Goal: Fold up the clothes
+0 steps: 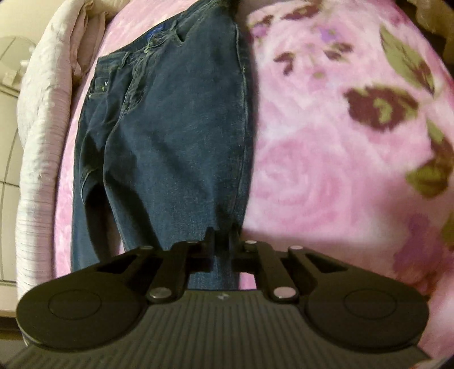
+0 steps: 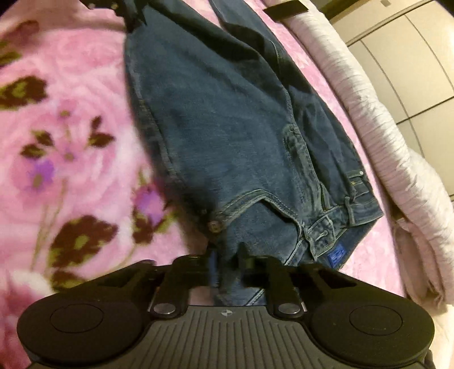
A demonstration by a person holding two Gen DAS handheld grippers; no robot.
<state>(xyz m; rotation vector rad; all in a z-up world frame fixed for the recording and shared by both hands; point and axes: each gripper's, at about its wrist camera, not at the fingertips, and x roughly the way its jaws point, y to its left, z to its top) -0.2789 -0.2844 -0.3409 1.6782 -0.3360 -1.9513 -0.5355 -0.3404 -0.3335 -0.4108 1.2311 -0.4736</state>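
A pair of dark blue jeans (image 1: 176,136) lies folded lengthwise, one leg over the other, on a pink floral blanket (image 1: 326,159). My left gripper (image 1: 222,235) is shut on the leg end of the jeans, with denim pinched between its fingers. In the right wrist view the same jeans (image 2: 232,136) stretch away from me, and my right gripper (image 2: 227,255) is shut on the waistband end near the pocket rivet and the blue label (image 2: 336,258). The left gripper (image 2: 127,14) shows at the far end of the jeans in that view.
The pink floral blanket (image 2: 71,147) covers the bed. A rolled pale quilt (image 1: 42,136) lines the bed's edge beside the jeans; it also shows in the right wrist view (image 2: 397,159). Beyond it are pale cabinet doors (image 2: 411,62).
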